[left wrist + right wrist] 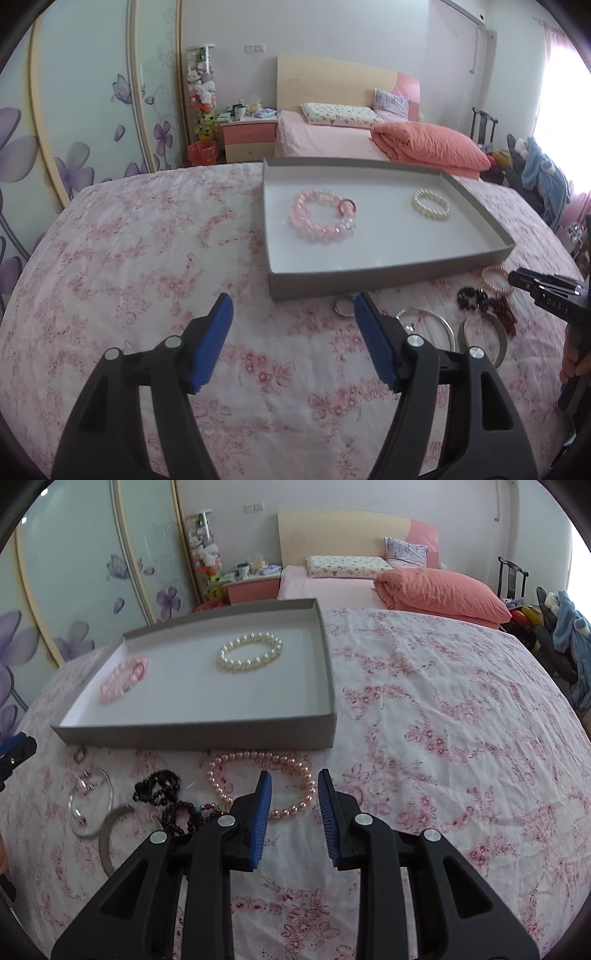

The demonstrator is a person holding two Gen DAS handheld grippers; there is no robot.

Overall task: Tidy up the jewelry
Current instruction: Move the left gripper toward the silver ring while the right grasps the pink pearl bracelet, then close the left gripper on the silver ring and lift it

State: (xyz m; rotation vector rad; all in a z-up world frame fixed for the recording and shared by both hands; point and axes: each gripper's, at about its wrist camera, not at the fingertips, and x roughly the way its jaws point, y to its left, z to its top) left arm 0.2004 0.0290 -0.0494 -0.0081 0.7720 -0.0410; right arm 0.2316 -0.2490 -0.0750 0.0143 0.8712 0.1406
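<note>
Already two pieces lie in the grey cardboard tray: a pink bead bracelet toward its left side and a white pearl bracelet nearer the middle, well apart from each other. What is left of the jewelry sits on the floral bedspread just in front of the tray's near wall: a pink pearl bracelet, a dark bead strand, a clear bangle, a metal bangle, a dark red bead strand, and a small ring.

The step in hand looks like the next pick. The right gripper points down at the pink pearl bracelet with its blue pads set narrowly apart; the bracelet's near arc shows in the gap between them, but no pad presses on it, so nothing is gripped. The left gripper has its jaws spread wide with only bedspread between them, and the small ring lies just ahead of its right finger.

The next move probably calls for the right gripper to sink until one run of pearls sits between the pads, then close and lift it over the tray wall. Round beads may roll off the pads, so a squeeze across the strand seems safest.
</note>
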